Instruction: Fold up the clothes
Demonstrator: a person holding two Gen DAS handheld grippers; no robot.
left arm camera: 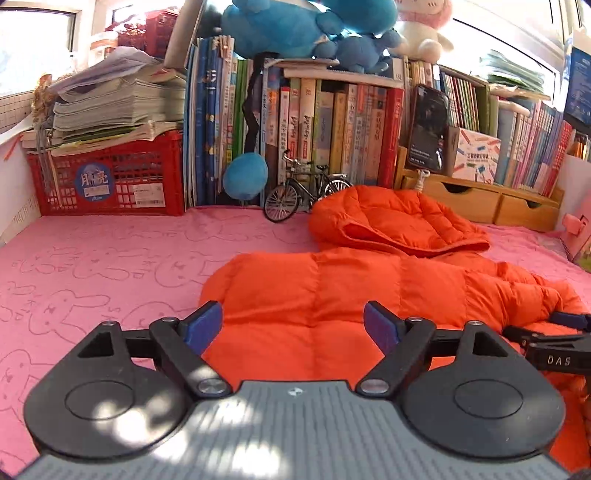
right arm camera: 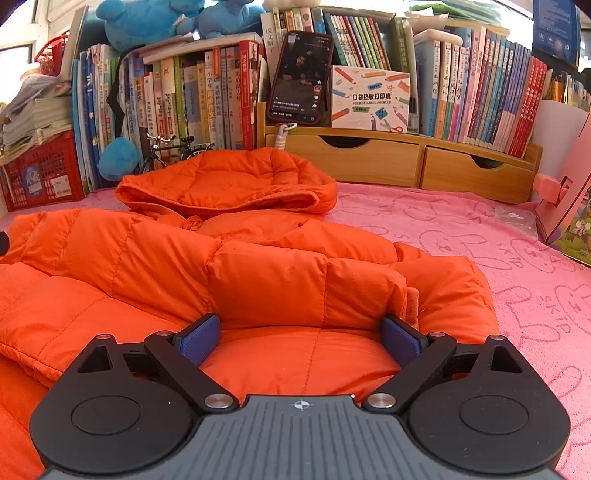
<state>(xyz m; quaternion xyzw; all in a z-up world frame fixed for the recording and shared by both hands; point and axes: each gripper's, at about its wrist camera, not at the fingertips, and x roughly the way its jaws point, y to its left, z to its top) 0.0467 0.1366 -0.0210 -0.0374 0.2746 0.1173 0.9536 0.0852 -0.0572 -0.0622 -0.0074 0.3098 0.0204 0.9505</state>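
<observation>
Lying spread on the pink bunny-print cloth (left arm camera: 92, 266) covering the table: orange puffer jacket (left arm camera: 314, 295), hood (right arm camera: 229, 184) pointing toward the books (left arm camera: 332, 129) at the back.

Hovering at the jacket's near-left edge: left gripper (left arm camera: 293, 325), jaws standing wide, nothing between the blue pads (left arm camera: 203, 326), orange fabric showing through the gap.

Sitting low over the jacket's near-right part: right gripper (right arm camera: 299, 336), jaws also spread wide, a puffed fold bulging between the pads (right arm camera: 199, 341) without being pinched; cannot tell whether the pads are touching fabric. Right gripper's tip showing at the right edge of the left wrist view (left arm camera: 554, 332), resting on or just above the jacket.

Standing behind the jacket: model bicycle (left arm camera: 299, 195), red crate (left arm camera: 107, 177) loaded with papers, phone (right arm camera: 301, 79) leaning on the wooden drawer unit (right arm camera: 399, 162), blue plush toys (left arm camera: 295, 29) topping the books.
</observation>
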